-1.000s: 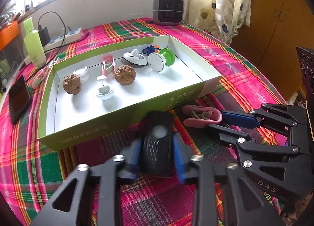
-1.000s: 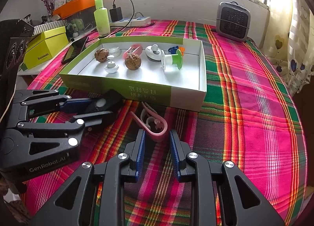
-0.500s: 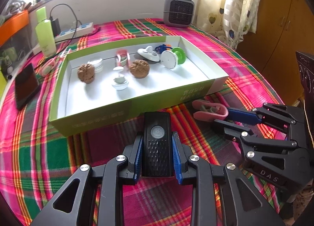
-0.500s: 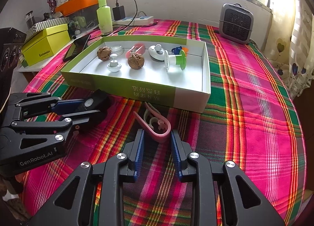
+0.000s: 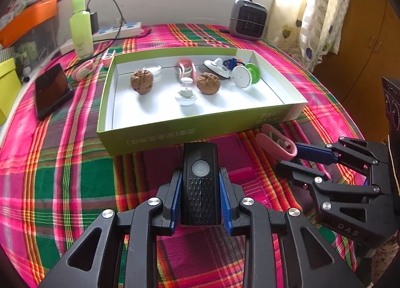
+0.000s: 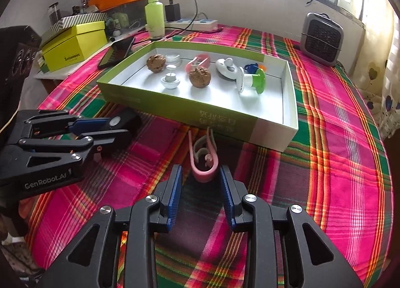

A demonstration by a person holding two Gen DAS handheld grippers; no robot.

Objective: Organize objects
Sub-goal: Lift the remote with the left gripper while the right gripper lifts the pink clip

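**Black remote gripped, pink clip between parted fingers**

The left gripper (image 5: 201, 195) clamps a black remote (image 5: 200, 183) with a round grey button, its long axis pointing toward the green tray (image 5: 175, 135). Right gripper (image 6: 201, 195) fingers have just been opening; the pink clip (image 6: 203, 160) lies untouched between their tips on the worktop, before the tray's near wall.

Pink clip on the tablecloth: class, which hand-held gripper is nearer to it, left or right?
Right. The right hand-held gripper has its open fingers either side of the pink clip's closed end; the left hand-held gripper, holding the black remote, sits apart beside it.

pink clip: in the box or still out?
Out. The pink clip lies on the tablecloth in front of the green box, just ahead of the open right gripper.
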